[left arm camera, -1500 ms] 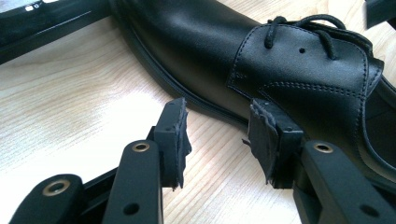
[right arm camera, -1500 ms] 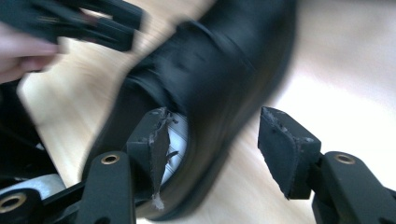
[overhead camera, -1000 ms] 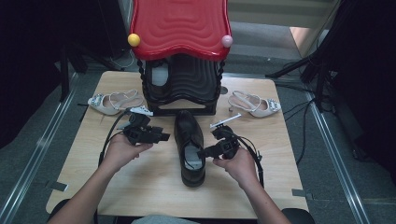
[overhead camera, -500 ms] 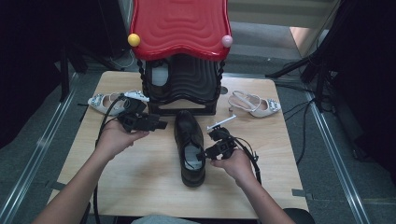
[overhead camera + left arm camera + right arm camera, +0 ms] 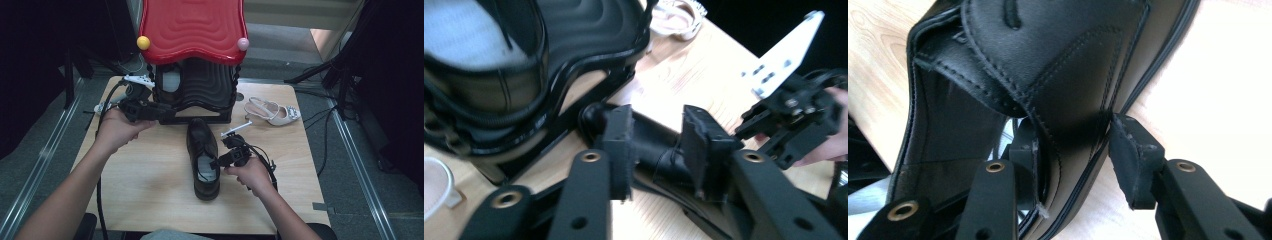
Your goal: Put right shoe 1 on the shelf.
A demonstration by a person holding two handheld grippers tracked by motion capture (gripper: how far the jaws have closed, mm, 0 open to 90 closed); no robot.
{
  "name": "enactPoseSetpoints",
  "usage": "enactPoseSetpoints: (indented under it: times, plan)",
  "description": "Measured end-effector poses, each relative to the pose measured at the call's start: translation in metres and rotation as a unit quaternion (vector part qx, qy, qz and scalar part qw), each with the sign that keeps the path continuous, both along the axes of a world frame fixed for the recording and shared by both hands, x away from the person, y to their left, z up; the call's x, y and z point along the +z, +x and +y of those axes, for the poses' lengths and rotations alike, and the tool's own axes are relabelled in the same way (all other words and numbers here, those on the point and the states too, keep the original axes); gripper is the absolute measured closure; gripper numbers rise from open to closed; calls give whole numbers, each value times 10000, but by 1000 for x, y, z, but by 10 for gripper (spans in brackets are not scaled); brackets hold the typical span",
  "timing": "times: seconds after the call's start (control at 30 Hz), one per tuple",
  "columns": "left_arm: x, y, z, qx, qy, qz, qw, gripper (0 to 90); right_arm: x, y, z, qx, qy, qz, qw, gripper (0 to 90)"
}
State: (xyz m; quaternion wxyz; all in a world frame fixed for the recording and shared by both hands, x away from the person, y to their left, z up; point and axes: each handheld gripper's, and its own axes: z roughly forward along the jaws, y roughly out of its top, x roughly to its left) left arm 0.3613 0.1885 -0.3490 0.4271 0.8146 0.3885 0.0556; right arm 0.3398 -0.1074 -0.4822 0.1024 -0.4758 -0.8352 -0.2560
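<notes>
Two grippers work over the tabletop (image 5: 150, 190). The right gripper (image 5: 226, 161) has its jaws set astride the side wall of a black shoe (image 5: 202, 155), one inside the opening and one against the outer side; in the right gripper view (image 5: 1073, 150) the inner one touches the leather while a sliver of gap shows at the outer one, so whether they pinch it firmly cannot be told. The shoe lies at the tabletop's centre, its toe toward 12 o'clock and its heel toward 6 o'clock. The right hand (image 5: 252, 176) holds that gripper at about 4 o'clock from the shoe.

The left gripper (image 5: 159, 113) has its jaws apart with nothing between them; in the left gripper view (image 5: 656, 150) they hover over the shoe's toe, just beside the base of a black shoe rack (image 5: 197, 92). The left hand (image 5: 117, 129) sits at 9 o'clock from the shoe's toe.

The rack stands at 12 o'clock on the tabletop under a red wavy top (image 5: 192, 25) with a yellow ball (image 5: 143, 42) and a pink ball (image 5: 243, 44) at its corners. A pale high-heeled sandal (image 5: 274, 112) lies at 2 o'clock from the shoe, well apart.
</notes>
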Motion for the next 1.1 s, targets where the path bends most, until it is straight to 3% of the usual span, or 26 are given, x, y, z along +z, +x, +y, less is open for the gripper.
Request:
enactPoseSetpoints:
  times: [0.07,0.13,0.23,0.3,0.37,0.5,0.57,0.8,0.87,1.1]
  plan:
    - [8,2,0,-7,-12,-64,10000,701,0,1,0,-91,-8,144,9999,592]
    - [17,6,0,-21,1,-141,9999,706,0,2,1,46,-65,60,10000,573]
    - [31,13,1,1,-36,-188,9998,716,0,6,2,-95,-163,431,9989,543]
    - [40,17,2,50,-49,-243,9997,727,0,8,4,-193,-196,518,9983,541]
    - [49,20,4,94,-81,-297,9995,730,1,8,5,-204,-176,532,9982,552]
    - [66,26,6,165,-38,-430,9989,741,2,6,7,-26,-291,251,9993,584]
    - [74,28,6,203,-29,-488,9986,749,2,5,6,22,-293,215,9993,588]
    - [98,40,7,299,-64,-615,9976,789,7,11,3,-223,-124,558,9981,585]
    - [105,43,7,367,12,-712,9968,795,9,11,3,-205,-111,545,9982,592]
    - [117,60,9,537,115,-742,9957,829,10,13,6,-160,-218,580,9979,601]
